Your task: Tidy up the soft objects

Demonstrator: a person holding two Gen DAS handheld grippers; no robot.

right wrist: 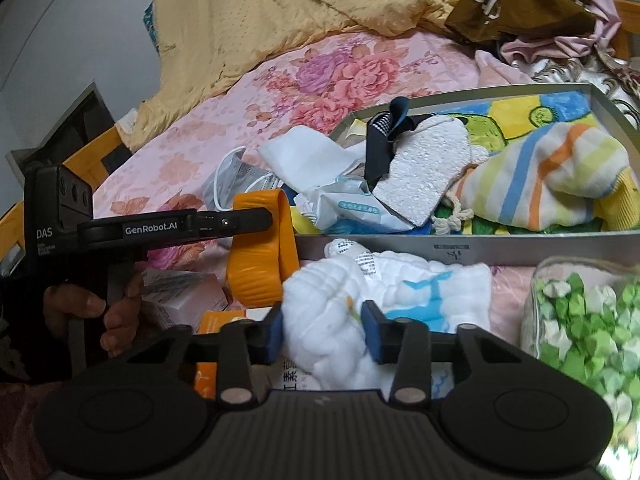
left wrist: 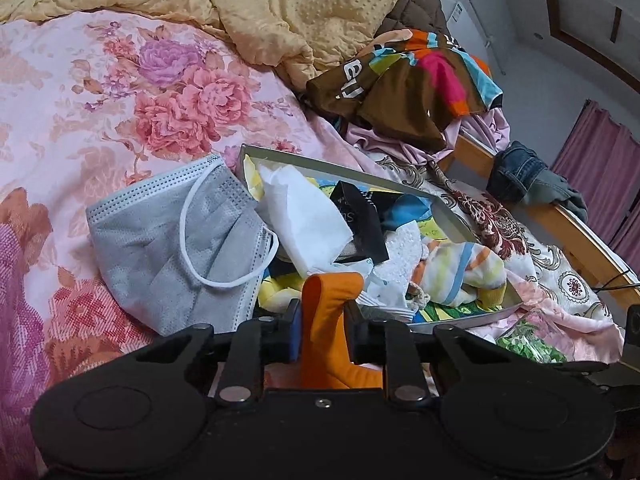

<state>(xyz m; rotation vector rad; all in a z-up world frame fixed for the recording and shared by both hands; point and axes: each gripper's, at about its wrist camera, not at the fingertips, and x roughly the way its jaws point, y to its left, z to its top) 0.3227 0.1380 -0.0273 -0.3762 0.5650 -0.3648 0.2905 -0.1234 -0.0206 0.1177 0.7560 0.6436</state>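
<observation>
One grey face mask [left wrist: 176, 236], one orange strap [right wrist: 260, 256], one silver tray [right wrist: 460, 246], one striped sock [right wrist: 552, 184], one white muslin cloth [right wrist: 360, 304], one bag of green paper stars [right wrist: 588, 328], two grippers

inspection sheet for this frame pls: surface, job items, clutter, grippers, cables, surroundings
Surface: floral bedsheet, rumpled, yellow blanket at its far end.
Job's things: grey tray holds striped sock and white sponge; grey face mask lies beside it.
Clutter: clothes pile, bag of green paper pieces, small boxes.
Grippers: left gripper shut on orange band; right gripper shut on white cloth.
Cables: thin black one by bed frame.
Surroundings: purple curtain, grey wall.
</observation>
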